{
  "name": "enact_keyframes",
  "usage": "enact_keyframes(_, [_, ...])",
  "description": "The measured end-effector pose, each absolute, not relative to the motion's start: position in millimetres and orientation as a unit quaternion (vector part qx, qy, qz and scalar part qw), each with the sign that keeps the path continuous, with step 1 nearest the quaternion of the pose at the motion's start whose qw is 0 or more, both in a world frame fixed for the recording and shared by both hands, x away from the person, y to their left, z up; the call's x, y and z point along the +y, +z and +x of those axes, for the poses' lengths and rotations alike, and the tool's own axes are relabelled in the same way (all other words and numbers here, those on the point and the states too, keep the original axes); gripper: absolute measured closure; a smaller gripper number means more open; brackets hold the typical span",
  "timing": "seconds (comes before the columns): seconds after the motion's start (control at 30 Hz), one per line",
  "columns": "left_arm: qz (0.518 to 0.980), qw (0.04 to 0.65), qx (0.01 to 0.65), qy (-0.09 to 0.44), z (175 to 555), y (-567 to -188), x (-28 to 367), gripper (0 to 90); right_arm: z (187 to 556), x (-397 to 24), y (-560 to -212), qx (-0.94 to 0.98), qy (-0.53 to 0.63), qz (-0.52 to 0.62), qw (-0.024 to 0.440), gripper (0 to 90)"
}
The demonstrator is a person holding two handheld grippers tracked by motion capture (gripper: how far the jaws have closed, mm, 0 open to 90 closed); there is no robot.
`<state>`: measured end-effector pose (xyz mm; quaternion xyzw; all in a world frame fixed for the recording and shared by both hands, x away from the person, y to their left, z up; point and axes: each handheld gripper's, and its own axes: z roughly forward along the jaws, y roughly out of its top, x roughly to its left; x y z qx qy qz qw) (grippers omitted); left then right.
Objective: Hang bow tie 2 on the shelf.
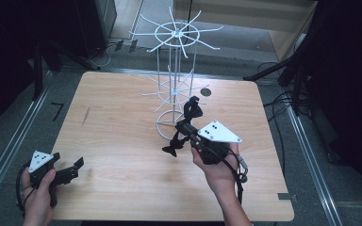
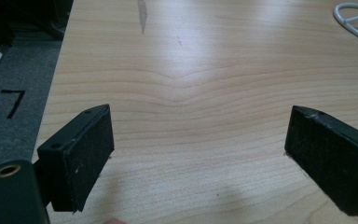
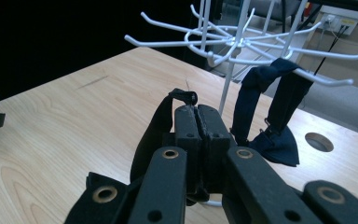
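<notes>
The white wire rack [image 1: 174,70] blocks the table's [image 1: 122,188] far middle; the near left looks free.

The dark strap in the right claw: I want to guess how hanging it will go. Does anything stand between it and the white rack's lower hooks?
Partly. Another dark strap already hangs from a lower hook of the white wire rack, just past the right claw and the strap it pinches. The hooks beside it look free, with nothing visible in between.

A light wooden table [image 1: 122,141] carries a white wire hook rack [image 1: 173,89], a round hole [image 1: 205,92] just beside it
</notes>
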<state>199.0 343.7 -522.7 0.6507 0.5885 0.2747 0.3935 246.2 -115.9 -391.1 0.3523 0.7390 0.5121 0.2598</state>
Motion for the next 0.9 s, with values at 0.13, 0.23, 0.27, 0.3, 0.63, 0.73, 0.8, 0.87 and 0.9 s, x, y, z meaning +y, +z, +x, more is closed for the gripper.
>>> enact_keyframes(0.13, [0.652, 0.393, 0.588, 0.274, 199, -523, 344, 8.4, 246, -117, -386, 0.736, 0.516, 0.351, 0.263, 89.4])
enact_keyframes(0.23, [0.652, 0.393, 0.588, 0.274, 199, -523, 344, 8.4, 246, -117, -382, 0.734, 0.517, 0.350, 0.265, 89.4])
enact_keyframes(0.27, [0.652, 0.393, 0.588, 0.274, 199, -523, 344, 8.4, 247, -117, -380, 0.734, 0.517, 0.349, 0.267, 89.4])
enact_keyframes(0.3, [0.652, 0.393, 0.588, 0.274, 199, -523, 344, 8.4, 247, -117, -379, 0.733, 0.518, 0.349, 0.268, 89.5])
enact_keyframes(0.63, [0.650, 0.395, 0.588, 0.275, 199, -523, 344, 8.4, 253, -118, -371, 0.730, 0.522, 0.350, 0.269, 89.4])
enact_keyframes(0.73, [0.650, 0.396, 0.588, 0.274, 199, -523, 344, 8.4, 254, -118, -370, 0.728, 0.524, 0.351, 0.269, 89.5])
enact_keyframes(0.8, [0.650, 0.395, 0.588, 0.275, 199, -523, 344, 8.4, 255, -117, -369, 0.727, 0.525, 0.352, 0.268, 89.5])
enact_keyframes(0.87, [0.650, 0.395, 0.588, 0.275, 199, -523, 344, 8.4, 256, -116, -368, 0.728, 0.524, 0.353, 0.268, 89.5])
enact_keyframes(0.9, [0.650, 0.395, 0.588, 0.275, 199, -523, 344, 8.4, 257, -116, -368, 0.728, 0.524, 0.351, 0.269, 89.5])
